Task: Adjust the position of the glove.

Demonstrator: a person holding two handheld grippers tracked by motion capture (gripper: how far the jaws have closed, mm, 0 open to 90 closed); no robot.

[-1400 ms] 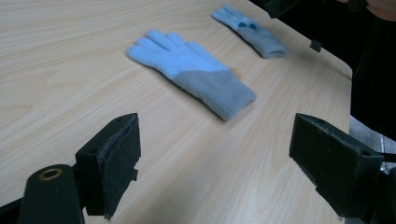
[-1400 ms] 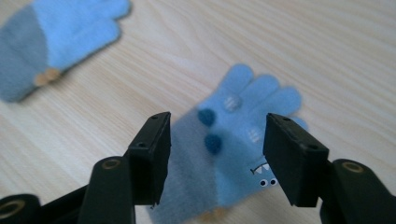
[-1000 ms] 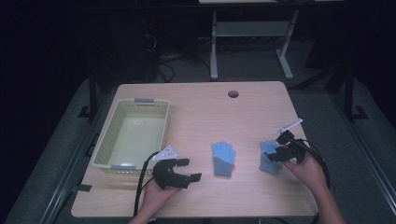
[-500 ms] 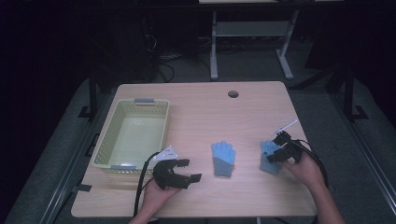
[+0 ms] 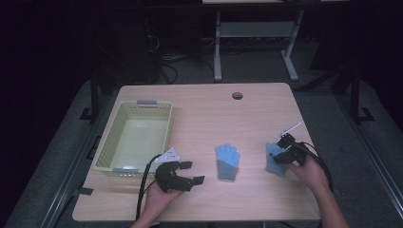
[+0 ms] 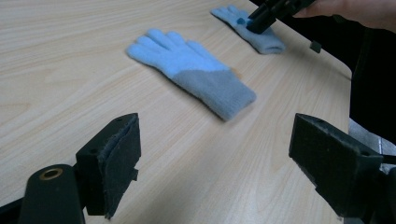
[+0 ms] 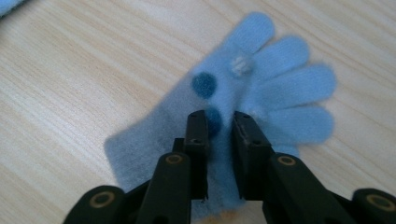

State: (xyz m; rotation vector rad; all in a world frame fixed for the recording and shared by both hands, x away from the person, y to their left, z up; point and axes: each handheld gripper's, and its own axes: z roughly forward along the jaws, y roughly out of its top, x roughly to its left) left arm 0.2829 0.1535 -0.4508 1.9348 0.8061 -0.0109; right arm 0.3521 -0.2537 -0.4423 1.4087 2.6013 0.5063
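Two light blue knit gloves lie flat on the wooden table. One glove [image 5: 226,161] [image 6: 191,77] is at the front middle, its grey-blue cuff toward me. The other glove [image 5: 274,166] [image 6: 261,37] [image 7: 280,84], with dark blue dots, lies to its right. My right gripper [image 5: 280,156] [image 7: 219,121] points down onto this dotted glove. Its jaws have just been closing and now pinch a fold of the fabric near the palm. My left gripper [image 5: 192,172] [image 6: 215,158] rests low over the table left of the middle glove, open, with nothing between its jaws.
A pale green plastic basket [image 5: 142,107] stands at the table's left, close behind the left gripper. A round cable hole [image 5: 237,95] sits near the far edge. The table's right edge is close to the dotted glove.
The right gripper's jaws have drawn together on the dotted glove. Both hands have stayed where they were, and the gloves have not shifted.
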